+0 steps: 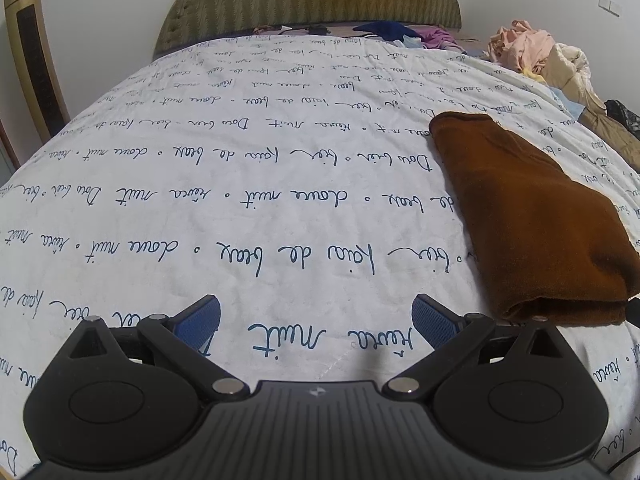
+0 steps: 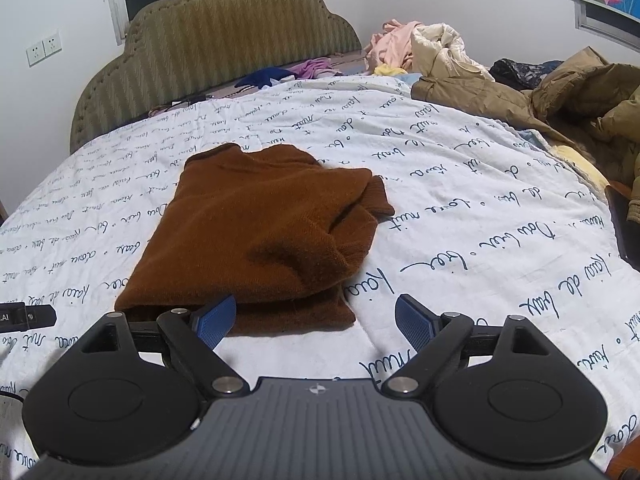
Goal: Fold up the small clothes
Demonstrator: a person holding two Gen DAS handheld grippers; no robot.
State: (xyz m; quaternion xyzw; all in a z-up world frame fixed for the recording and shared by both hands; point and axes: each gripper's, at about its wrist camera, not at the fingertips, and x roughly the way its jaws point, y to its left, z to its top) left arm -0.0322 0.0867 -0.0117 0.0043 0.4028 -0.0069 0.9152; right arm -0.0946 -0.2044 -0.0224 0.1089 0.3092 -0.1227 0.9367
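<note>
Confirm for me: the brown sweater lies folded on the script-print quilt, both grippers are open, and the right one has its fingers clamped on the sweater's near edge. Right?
Not quite. The right gripper is not clamped on anything: the right wrist view shows its jaws spread wide, just short of the brown sweater. The rest holds: the sweater lies folded on the quilt, and the left gripper is open too.

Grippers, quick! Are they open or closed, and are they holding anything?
Left gripper: open, holding nothing, over the quilt.
Right gripper: open, holding nothing, at the near edge of the brown sweater.
</note>
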